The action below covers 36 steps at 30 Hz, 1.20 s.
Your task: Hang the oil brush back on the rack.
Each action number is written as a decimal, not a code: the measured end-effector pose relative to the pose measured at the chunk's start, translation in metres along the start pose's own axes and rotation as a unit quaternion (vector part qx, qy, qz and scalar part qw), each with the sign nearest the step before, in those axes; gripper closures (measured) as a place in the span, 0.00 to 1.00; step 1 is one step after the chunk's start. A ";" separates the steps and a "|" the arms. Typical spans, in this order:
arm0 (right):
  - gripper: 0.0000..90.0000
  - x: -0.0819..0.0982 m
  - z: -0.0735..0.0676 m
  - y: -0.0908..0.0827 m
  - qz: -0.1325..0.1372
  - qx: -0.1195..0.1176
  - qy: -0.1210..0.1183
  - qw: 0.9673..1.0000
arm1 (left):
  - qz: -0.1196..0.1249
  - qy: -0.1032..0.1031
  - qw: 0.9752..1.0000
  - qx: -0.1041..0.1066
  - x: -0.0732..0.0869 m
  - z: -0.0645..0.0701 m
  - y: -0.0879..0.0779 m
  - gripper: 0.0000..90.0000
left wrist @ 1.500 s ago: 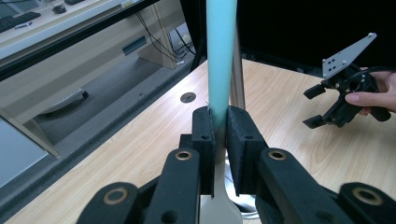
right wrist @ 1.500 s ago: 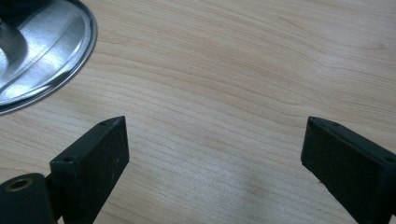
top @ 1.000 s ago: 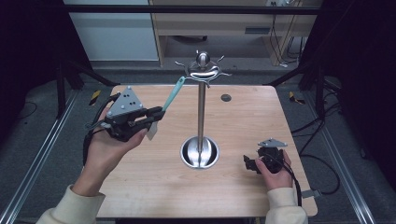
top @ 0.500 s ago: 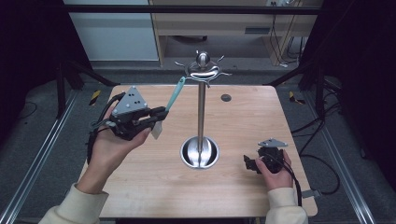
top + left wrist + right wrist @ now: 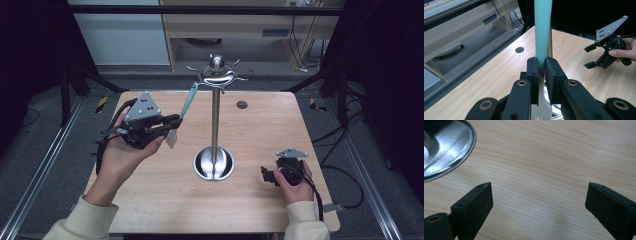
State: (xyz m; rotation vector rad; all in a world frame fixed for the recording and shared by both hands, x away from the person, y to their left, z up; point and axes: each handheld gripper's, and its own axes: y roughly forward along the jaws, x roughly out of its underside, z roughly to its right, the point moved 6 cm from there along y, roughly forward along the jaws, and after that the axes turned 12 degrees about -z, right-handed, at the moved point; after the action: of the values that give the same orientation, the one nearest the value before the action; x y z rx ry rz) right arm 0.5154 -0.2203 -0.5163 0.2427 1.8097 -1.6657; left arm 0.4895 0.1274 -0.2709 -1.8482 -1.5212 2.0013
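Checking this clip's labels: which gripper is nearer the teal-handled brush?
Left. The left gripper is shut on the teal-handled brush, held up beside the metal stand. The right gripper rests open across the table, past the stand's base.

I see a light wooden counter with rounded corners, its grain running crosswise. Near its middle stands a metal stand, its round shiny base sitting flat on the wood and a slim pole rising from it. Toward the far edge there is a small dark round hole. My right tool rests on the counter near the right edge.
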 end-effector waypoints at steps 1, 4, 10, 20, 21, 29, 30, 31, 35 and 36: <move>0.09 0.000 0.000 0.000 0.000 0.000 0.000 1.000 | -0.001 0.000 1.000 0.000 0.000 0.000 0.000 0.91; 0.09 0.000 0.001 0.000 0.001 0.001 -0.001 1.000 | -0.002 0.003 1.000 0.002 0.000 0.001 0.002 0.91; 0.09 0.000 0.001 0.000 0.001 0.001 -0.001 1.000 | 0.000 -0.001 1.000 0.001 -0.001 0.000 0.003 0.91; 0.09 0.000 0.001 0.000 0.001 0.002 -0.002 1.000 | -0.007 0.004 1.000 0.000 -0.003 -0.001 0.007 0.91; 0.09 0.000 0.001 0.000 0.001 0.002 -0.001 1.000 | -0.006 0.004 1.000 0.001 -0.003 0.000 0.007 0.91; 0.09 0.000 0.001 0.000 0.001 0.002 -0.001 1.000 | -0.008 0.006 1.000 -0.001 -0.005 0.000 0.011 0.91; 0.09 0.000 0.001 0.000 0.000 0.002 -0.001 1.000 | -0.008 0.006 1.000 -0.001 -0.005 0.000 0.011 0.91; 0.09 0.000 0.001 0.000 0.001 0.002 -0.001 1.000 | -0.009 0.005 1.000 -0.001 -0.005 0.000 0.011 0.91; 0.09 0.000 0.001 0.000 0.001 0.001 -0.002 1.000 | -0.010 0.005 1.000 0.000 -0.006 -0.001 0.012 0.91; 0.09 0.000 0.001 0.000 0.001 0.000 -0.002 1.000 | -0.010 0.005 1.000 0.000 -0.006 -0.001 0.012 0.91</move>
State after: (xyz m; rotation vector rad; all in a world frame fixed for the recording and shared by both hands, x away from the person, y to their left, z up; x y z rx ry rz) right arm 0.5156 -0.2211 -0.5164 0.2403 1.8050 -1.6642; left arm 0.4984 0.1182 -0.2744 -1.8342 -1.5316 1.9791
